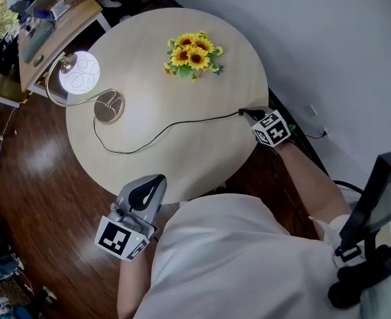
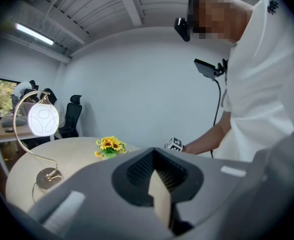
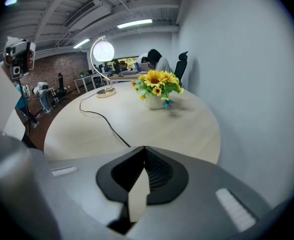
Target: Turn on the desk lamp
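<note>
Finding: the desk lamp [image 1: 79, 72] stands well to the left of the sunflowers [image 1: 193, 56], by the left rim of the table [image 1: 202, 158]; its globe glows white in all three views, so the task is judged complete or all but complete.

The lamp's cord [image 1: 168, 126] runs from the round base [image 1: 109, 107], passes on the person's side of the sunflowers, and ends at the table's rim to the right of and nearer than the sunflowers. The right tool [image 1: 248, 114] is there, jaws together with no gap showing in the right gripper view; the cord disappears under its tip. This placement is judged deliberate: the closed tip makes a blunt point suited to pressing an inline switch; no switch can be made out, nor whether the tip bears on the cord or only lies over it.

The left tool [image 1: 156, 182] hangs off the table, well apart from the sunflowers on the person's side and to their left; its jaws are together, nothing between them. It has no apparent part in the work and is judged parked clear of the cord.

Risk noted: the slack cord loops across the table on the near side of the sunflowers; a careless withdrawal of the right tool could drag it and tug the base.
</note>
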Demonstrator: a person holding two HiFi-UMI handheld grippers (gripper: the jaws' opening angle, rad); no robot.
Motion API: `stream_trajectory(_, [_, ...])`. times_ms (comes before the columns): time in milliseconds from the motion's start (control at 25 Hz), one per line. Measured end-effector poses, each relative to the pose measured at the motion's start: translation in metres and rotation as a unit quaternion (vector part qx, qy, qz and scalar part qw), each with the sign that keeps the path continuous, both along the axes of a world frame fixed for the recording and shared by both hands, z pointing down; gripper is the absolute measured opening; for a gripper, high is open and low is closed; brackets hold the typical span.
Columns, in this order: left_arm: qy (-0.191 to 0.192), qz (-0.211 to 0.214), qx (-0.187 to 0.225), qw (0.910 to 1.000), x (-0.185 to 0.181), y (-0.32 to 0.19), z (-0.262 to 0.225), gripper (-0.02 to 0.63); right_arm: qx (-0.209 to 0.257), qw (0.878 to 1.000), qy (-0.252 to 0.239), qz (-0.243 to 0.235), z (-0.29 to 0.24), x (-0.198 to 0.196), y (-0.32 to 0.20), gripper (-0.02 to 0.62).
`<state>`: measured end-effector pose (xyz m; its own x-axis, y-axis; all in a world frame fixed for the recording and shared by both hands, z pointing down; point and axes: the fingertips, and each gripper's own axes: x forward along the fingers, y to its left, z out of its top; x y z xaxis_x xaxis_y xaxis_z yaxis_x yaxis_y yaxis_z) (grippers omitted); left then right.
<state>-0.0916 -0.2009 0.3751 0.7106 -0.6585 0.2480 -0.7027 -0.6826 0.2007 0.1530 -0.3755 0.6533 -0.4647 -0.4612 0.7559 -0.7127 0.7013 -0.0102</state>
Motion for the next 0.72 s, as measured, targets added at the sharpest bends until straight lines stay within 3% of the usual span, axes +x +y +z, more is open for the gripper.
stream_trajectory(240, [0.004, 0.03, 0.013, 0.9994, -0.019, 0.031, -0.001, 0.017, 0.043, 0.998, -0.037, 0.02, -0.055, -0.033, 0.054, 0.003])
stream_trajectory(520, [0.014, 0.08, 0.029, 0.9963, -0.058, 0.096, 0.005, 0.017, 0.1, 0.99, -0.079, 0.059, -0.127, -0.089, 0.165, 0.003])
stream_trajectory(720, [0.014, 0.105, 0.014, 0.9942, -0.055, 0.109, 0.023, 0.017, 0.12, 0.984, -0.107, 0.073, -0.155, -0.1, 0.22, 0.003])
